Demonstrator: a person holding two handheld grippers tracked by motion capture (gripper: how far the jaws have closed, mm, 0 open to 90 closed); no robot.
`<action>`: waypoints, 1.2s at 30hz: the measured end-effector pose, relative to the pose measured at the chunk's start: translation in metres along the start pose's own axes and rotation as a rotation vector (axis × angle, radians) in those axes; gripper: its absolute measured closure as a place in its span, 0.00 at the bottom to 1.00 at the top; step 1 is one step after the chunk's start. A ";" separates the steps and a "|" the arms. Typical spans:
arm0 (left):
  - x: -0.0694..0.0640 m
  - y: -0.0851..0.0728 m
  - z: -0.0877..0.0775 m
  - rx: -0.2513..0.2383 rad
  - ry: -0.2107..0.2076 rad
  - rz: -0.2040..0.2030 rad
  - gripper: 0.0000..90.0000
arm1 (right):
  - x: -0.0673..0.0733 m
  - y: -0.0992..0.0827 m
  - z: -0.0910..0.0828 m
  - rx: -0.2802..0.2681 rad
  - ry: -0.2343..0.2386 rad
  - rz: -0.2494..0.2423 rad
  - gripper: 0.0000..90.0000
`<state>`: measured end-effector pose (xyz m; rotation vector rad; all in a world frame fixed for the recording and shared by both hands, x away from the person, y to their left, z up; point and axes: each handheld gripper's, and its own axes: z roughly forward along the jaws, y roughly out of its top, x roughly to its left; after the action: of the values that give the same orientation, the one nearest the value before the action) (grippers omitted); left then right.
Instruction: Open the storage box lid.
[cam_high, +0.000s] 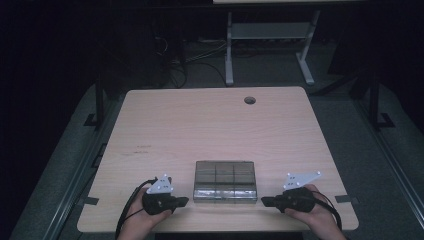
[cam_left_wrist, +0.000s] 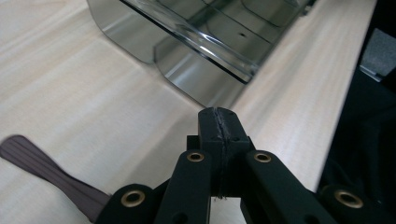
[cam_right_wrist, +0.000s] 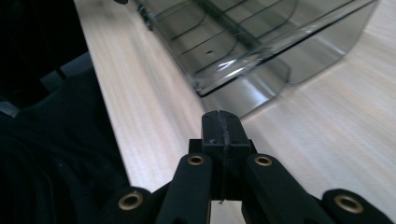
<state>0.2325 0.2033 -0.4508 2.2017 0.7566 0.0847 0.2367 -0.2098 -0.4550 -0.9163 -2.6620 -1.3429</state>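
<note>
We see the clear plastic box at the counter's near edge, between both grippers. Left gripper and right gripper point at its 2 ends, fingers closed, empty. Approach step, we judge; next they must open to grab the box.

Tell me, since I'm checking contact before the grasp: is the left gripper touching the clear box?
Apart. The left gripper view shows bare table between the shut left gripper and the clear box.

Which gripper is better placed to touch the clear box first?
Probably the left gripper: its shut jaws sit slightly nearer the clear compartment box than the right gripper. The difference is small.
</note>
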 end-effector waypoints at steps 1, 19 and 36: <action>-0.001 0.000 0.000 0.004 0.001 0.004 1.00 | 0.002 0.000 0.000 0.002 -0.003 -0.012 1.00; -0.003 0.010 0.002 -0.014 -0.008 0.026 0.99 | 0.005 0.005 0.006 -0.008 0.005 -0.049 1.00; -0.004 0.013 0.002 -0.012 -0.023 0.054 1.00 | 0.006 0.006 0.005 -0.027 0.004 -0.056 1.00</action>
<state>0.2357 0.1932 -0.4426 2.2082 0.6824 0.0904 0.2362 -0.2004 -0.4518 -0.8466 -2.6921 -1.3942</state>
